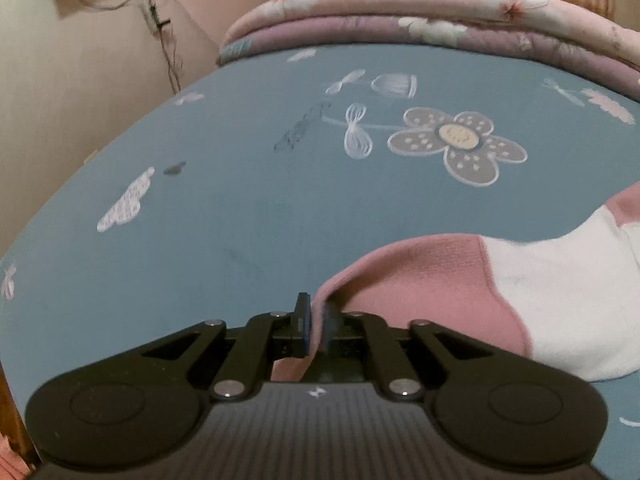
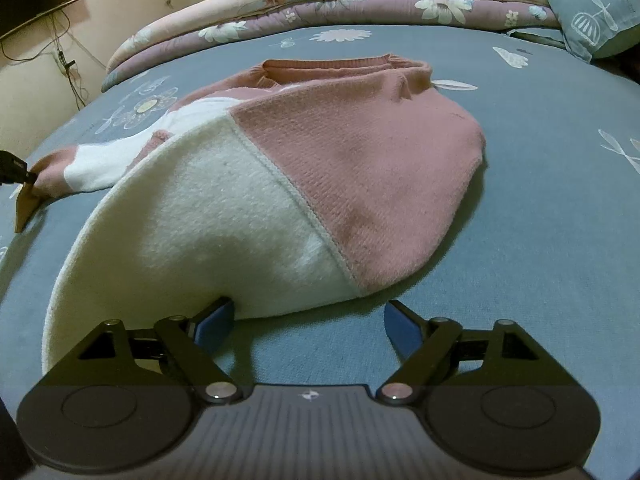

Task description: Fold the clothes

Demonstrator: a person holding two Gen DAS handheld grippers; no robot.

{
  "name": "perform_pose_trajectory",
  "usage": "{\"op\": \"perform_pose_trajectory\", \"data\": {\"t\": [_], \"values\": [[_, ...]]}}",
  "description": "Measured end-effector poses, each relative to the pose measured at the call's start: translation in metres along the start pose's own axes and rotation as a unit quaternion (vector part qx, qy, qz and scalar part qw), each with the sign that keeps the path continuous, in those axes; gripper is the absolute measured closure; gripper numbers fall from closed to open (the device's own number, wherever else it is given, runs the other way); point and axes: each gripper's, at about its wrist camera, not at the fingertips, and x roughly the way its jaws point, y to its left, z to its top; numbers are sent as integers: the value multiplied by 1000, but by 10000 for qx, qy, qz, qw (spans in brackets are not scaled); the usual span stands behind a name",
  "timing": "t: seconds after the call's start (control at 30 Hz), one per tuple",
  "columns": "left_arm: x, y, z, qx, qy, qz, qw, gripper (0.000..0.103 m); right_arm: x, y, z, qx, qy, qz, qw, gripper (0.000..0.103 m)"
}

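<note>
A pink and white knit sweater [image 2: 320, 168] lies on the blue bed sheet [image 2: 540, 200], its collar toward the far side. My left gripper [image 1: 316, 320] is shut on the pink cuff of a sleeve [image 1: 420, 280], which stretches out to the right. That gripper's tip also shows at the left edge of the right wrist view [image 2: 16, 170], pinching the sleeve end. My right gripper [image 2: 308, 320] is open just in front of the sweater's white hem; its left finger [image 2: 214, 320] touches the hem's edge, its right finger is over bare sheet.
A folded floral quilt [image 2: 320, 4] lies along the far side of the bed. A blue pillow [image 2: 592, 8] sits at the far right. The bed's left edge [image 1: 80, 168] drops to a wall with hanging cables [image 1: 160, 28].
</note>
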Motion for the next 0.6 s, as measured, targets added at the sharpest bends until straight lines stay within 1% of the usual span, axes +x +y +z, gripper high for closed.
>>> {"op": "perform_pose_trajectory", "data": {"t": [0.13,0.17,0.2,0.23,0.27,0.3,0.4,0.53,0.6], "values": [[-3,7,2,-224,-38,-154,9996,92,-1,0,-1,-12,1,-7,10000,17],[-5,10,3,-281,-71,-207,9994,88,-2,0,-1,-12,1,-6,10000,17],[-9,13,3,-348,-118,-276,9989,79,-2,0,-1,-9,2,-6,10000,17],[-12,17,3,-400,-163,-354,9984,72,-2,-1,-1,-15,2,-4,10000,17],[-15,21,2,-441,-221,-423,9979,58,-2,-2,-1,-28,0,0,10000,17],[-18,25,0,-465,-313,-491,9972,54,-2,-4,-2,-41,-1,3,10000,17],[-28,38,-11,-472,-500,-552,9961,54,-2,-4,-2,-50,-3,2,10000,17],[-31,51,-28,-313,-484,-781,9953,53,-2,-3,-3,-57,-9,-13,10000,16],[-29,52,-37,-142,-513,-992,9936,44,-1,-2,-3,-71,-13,-26,10000,16]]}}
